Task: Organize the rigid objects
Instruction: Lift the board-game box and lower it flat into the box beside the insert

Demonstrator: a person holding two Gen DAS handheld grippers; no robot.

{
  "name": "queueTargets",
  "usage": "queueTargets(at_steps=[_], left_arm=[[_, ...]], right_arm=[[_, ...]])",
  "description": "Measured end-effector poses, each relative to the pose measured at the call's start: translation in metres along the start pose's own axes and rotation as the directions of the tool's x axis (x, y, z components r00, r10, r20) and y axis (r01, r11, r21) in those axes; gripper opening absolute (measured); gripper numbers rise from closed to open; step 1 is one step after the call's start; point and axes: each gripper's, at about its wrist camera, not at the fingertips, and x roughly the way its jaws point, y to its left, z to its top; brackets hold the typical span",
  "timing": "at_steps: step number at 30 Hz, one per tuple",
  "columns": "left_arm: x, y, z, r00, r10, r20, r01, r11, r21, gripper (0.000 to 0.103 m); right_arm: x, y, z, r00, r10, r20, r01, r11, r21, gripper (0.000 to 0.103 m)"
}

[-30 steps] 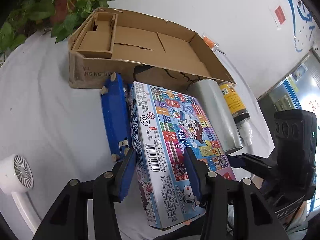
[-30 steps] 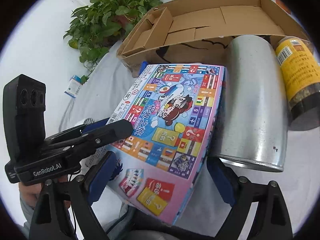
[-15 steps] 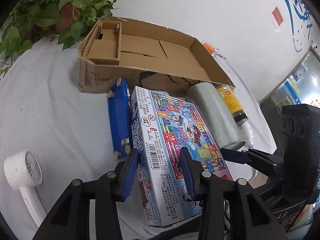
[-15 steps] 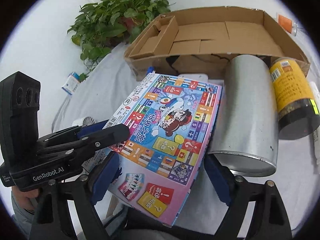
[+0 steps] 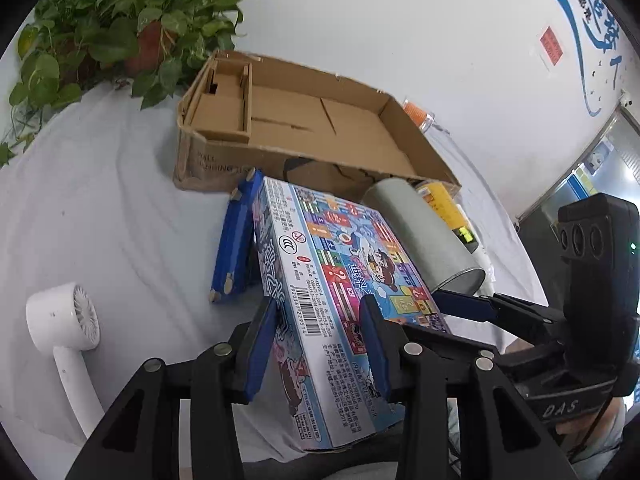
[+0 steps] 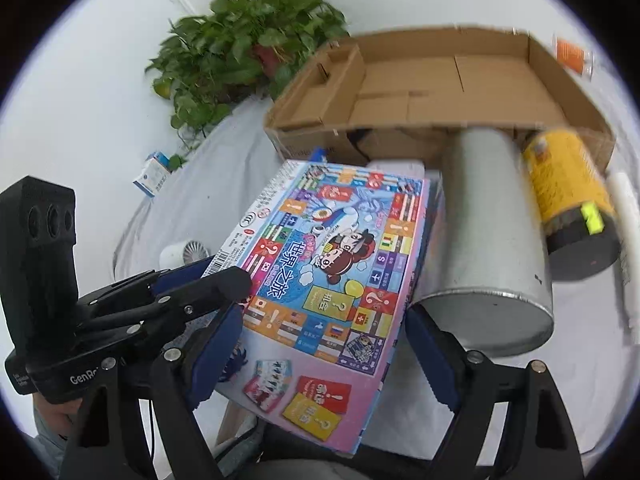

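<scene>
Two grippers hold one game box (image 5: 340, 280) between them, and we see it from both wrist views. The box is a long flat carton with a bright printed lid; its long axis runs away from us toward the cardboard tray (image 5: 304, 128), and its near end hangs over the worktop (image 5: 100, 208) edge. It is tilted, the far end low near the tray's front wall and the near end raised in our jaws.

The left gripper (image 5: 320, 344) has its jaws clamped across the box's thickness at the near left corner, one blue pad under the barcode side wall and the other on the printed lid. The right gripper (image 6: 320, 352) straddles the box's width near the same end; its jaws stand wide, one pad against each long side, though we cannot tell how firmly they press.

The cardboard tray sits open-topped at the back of the worktop. We see only a folded cardboard insert (image 5: 224, 108) at its left end; the rest of its floor is bare board.

Just right of the game box lies a silver cylinder (image 6: 492, 240) on its side, parallel to the box and touching or nearly touching its long edge. Beyond that lies a yellow-labelled jar (image 6: 568, 196), also on its side. A blue flat board (image 5: 234, 244) leans on edge along the box's left side. A white handheld fan (image 5: 68, 328) lies well apart to the left, and a potted plant (image 5: 120, 28) stands behind the tray.
</scene>
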Motion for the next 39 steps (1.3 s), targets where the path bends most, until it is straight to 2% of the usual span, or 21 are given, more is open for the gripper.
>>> queueTargets(at_steps=[6, 12, 18, 21, 23, 26, 33, 39], left_arm=[[0.013, 0.004, -0.015, 0.998, -0.035, -0.057, 0.033, 0.999, -0.034, 0.039], [0.012, 0.007, -0.021, 0.997, -0.056, -0.044, 0.054, 0.998, -0.041, 0.040], [0.013, 0.011, -0.024, 0.995, -0.087, -0.043, 0.085, 0.995, -0.055, 0.041], [0.013, 0.011, -0.026, 0.994, -0.099, -0.039, 0.097, 0.994, -0.055, 0.041], [0.014, 0.012, -0.026, 0.993, -0.110, -0.039, 0.107, 0.992, -0.059, 0.041], [0.014, 0.014, -0.026, 0.992, -0.122, -0.039, 0.119, 0.991, -0.057, 0.041], [0.013, 0.020, -0.025, 0.992, -0.124, -0.019, 0.123, 0.991, -0.042, 0.041], [0.013, 0.018, -0.019, 0.995, -0.104, 0.005, 0.104, 0.994, -0.019, 0.040]], right_arm=[[0.008, -0.010, -0.021, 0.997, 0.017, -0.079, -0.014, 0.999, 0.040, 0.084], [0.007, -0.001, -0.024, 0.996, -0.017, -0.083, 0.018, 1.000, 0.021, 0.083], [0.002, 0.005, -0.028, 0.989, -0.038, -0.143, 0.036, 0.999, -0.017, 0.083], [-0.007, 0.009, -0.034, 0.987, -0.068, -0.144, 0.062, 0.997, -0.047, 0.083], [-0.016, 0.012, -0.036, 0.991, -0.062, -0.115, 0.056, 0.997, -0.052, 0.083], [-0.024, 0.017, -0.034, 0.997, -0.069, -0.046, 0.066, 0.996, -0.064, 0.074], [-0.003, 0.016, -0.022, 0.994, -0.106, -0.018, 0.105, 0.993, -0.049, 0.074], [0.006, 0.015, -0.012, 0.989, -0.136, 0.051, 0.138, 0.989, -0.048, 0.074]])
